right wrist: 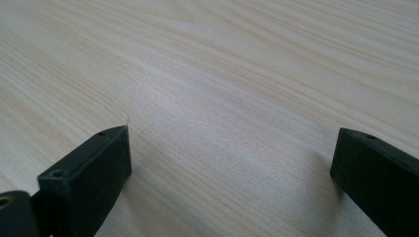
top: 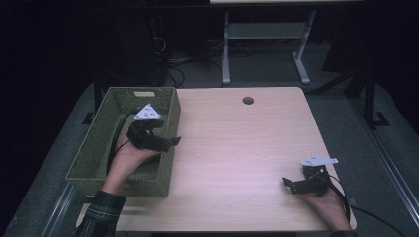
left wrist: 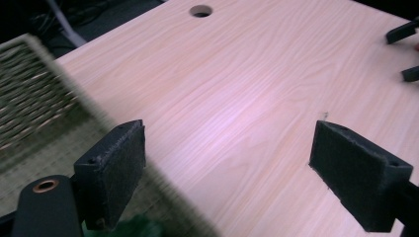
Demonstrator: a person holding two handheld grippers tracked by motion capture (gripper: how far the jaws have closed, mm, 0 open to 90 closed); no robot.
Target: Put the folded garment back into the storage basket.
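A green woven basket (top: pixel 123 185) stands on the left part of the light wooden table (top: pixel 237 148). My left gripper (top: pixel 173 141) hovers over the basket's right wall and points right across the table. In the left gripper view its jaws (left wrist: pixel 227 163) stand wide open with nothing between them, and the blurred basket rim (left wrist: pixel 29 84) lies at the left. My right gripper (top: pixel 287 183) rests low near the table's front right corner and points left. It is open too (right wrist: pixel 230 168), with bare wood between its pads. The right gripper's jaw tips (left wrist: pixel 402 52) also show far off in the left gripper view.
A round cable hole (top: pixel 248 100) (left wrist: pixel 200 10) sits near the table's far edge. Behind the table stands a white desk frame (top: pixel 226 54) with cables on the dark floor. The basket overhangs the table's left edge.
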